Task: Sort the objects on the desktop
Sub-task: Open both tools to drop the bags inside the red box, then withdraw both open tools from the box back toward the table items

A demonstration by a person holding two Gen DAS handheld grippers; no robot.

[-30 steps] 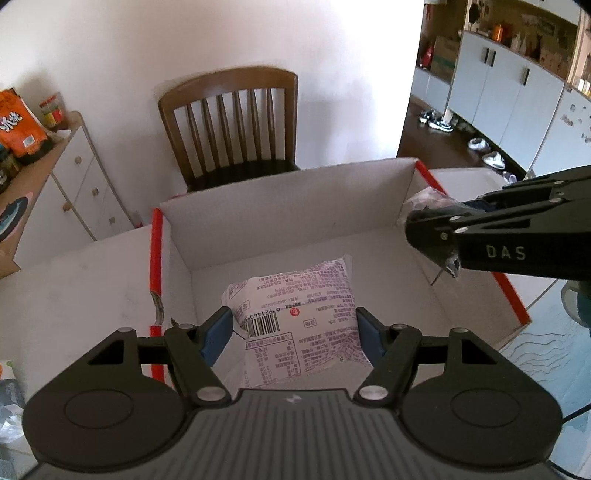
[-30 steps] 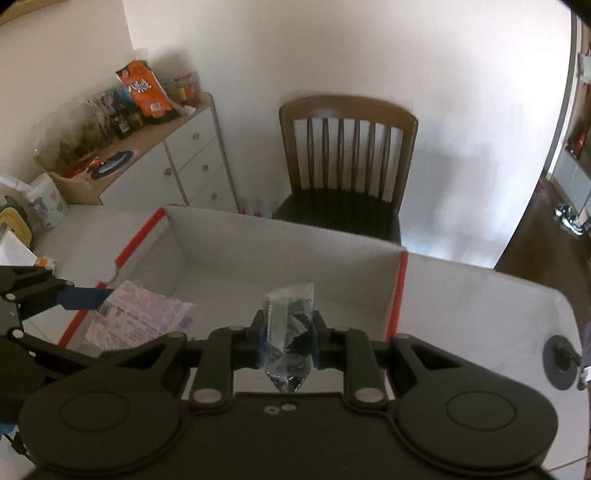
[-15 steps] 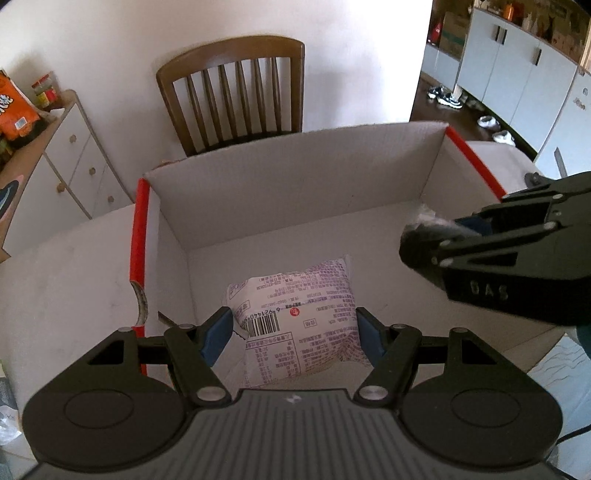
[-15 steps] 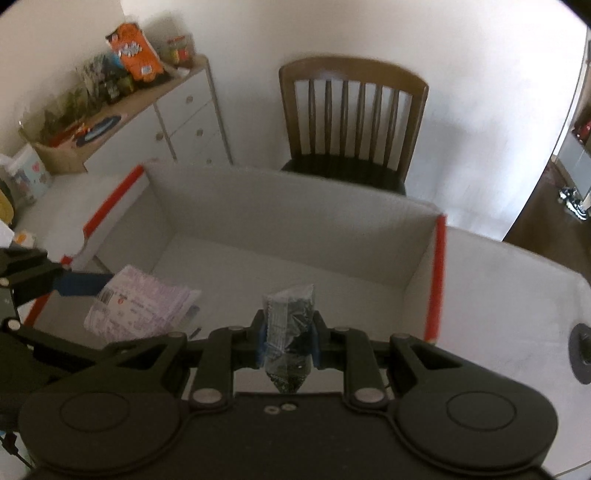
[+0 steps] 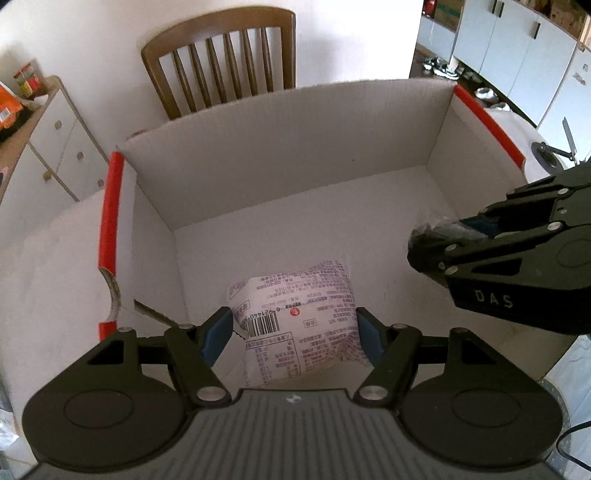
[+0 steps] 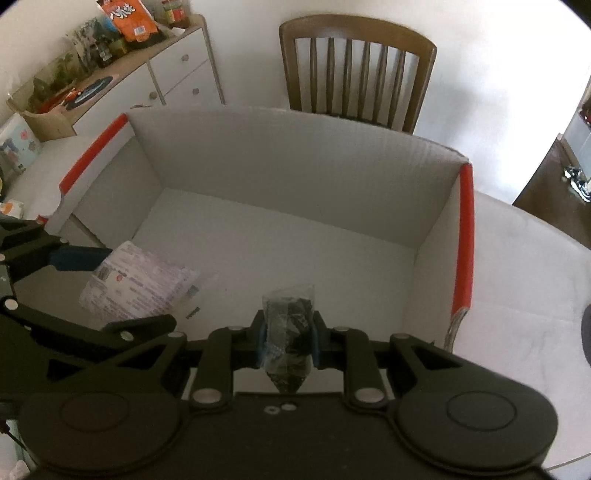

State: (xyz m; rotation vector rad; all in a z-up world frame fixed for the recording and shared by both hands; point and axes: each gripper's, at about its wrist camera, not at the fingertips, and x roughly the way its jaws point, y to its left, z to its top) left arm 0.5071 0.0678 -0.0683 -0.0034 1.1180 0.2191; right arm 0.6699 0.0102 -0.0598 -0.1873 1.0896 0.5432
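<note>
1. Corrugated white cardboard box (image 5: 280, 147), red tape along both side rims, stands open on a white table (image 6: 524, 258). A wooden slat-back chair (image 6: 356, 70) stands behind its far wall.

2. Left gripper (image 5: 293, 332) reaches over the near edge of the box. Its blue-padded fingers (image 5: 216, 334) sit on either side of a white snack packet (image 5: 299, 325) with purple print and a barcode — both pads are at the packet's edges and it looks held, lower end of the packet hidden behind the gripper body. From the right wrist view the packet (image 6: 136, 284) is low in the left part of the box; whether it touches the floor of the box I cannot tell.

3. Right gripper (image 6: 288, 341) has its jaws clamped on a small clear bag of dark contents (image 6: 288, 325). The bag stands upright between the pads, top and bottom ends sticking out past them. It hangs above the box floor, near the front, right of the packet and apart from it.

4. Left wrist view shows the right gripper (image 5: 436, 240) entering from the right side over the box interior — bag end (image 5: 439, 229) just visible at its tip.

5. Background: white drawer cabinet (image 6: 173, 77) to the left, an orange snack bag (image 6: 129, 16) on top of it.
</note>
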